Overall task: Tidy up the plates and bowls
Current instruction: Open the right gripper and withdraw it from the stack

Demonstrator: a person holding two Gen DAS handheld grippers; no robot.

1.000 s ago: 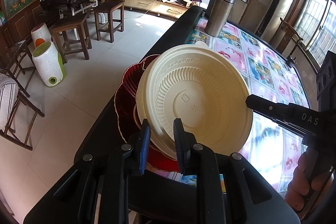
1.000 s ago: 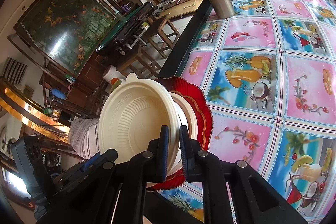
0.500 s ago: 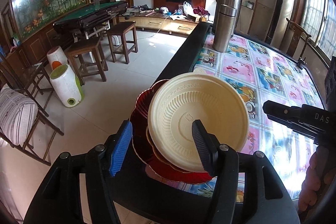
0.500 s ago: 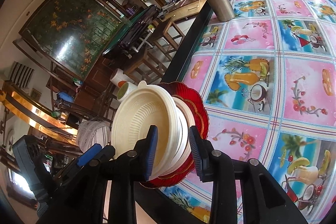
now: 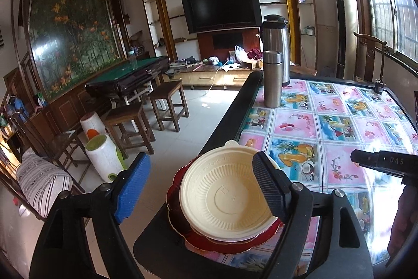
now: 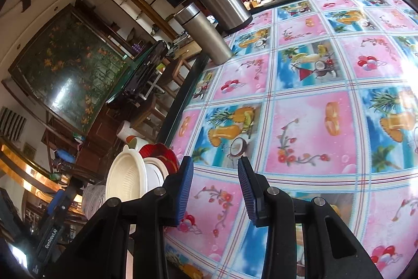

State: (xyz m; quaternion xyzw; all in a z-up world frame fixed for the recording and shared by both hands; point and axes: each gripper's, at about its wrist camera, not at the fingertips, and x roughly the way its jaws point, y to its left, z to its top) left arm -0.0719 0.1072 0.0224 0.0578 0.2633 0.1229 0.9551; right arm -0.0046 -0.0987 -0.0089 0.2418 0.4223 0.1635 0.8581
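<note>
Your stack sits at the near corner of the bench (image 5: 300, 122): the cream bowl (image 5: 227, 203) nests in more cream ware on the red plate (image 5: 224, 245), widest piece at the bottom, so it should stand steady without help. That fits how you hold the tools. Your left gripper (image 5: 201, 187) has just been opening; its fingers are wide apart, above the bowl without pressing it. Your right gripper (image 6: 215, 190), pointed at bare cloth beside the stack, has fingers partly apart, nothing between them. The stack overhangs the bench's dark border slightly, so a nudge inward may be wise.
</note>
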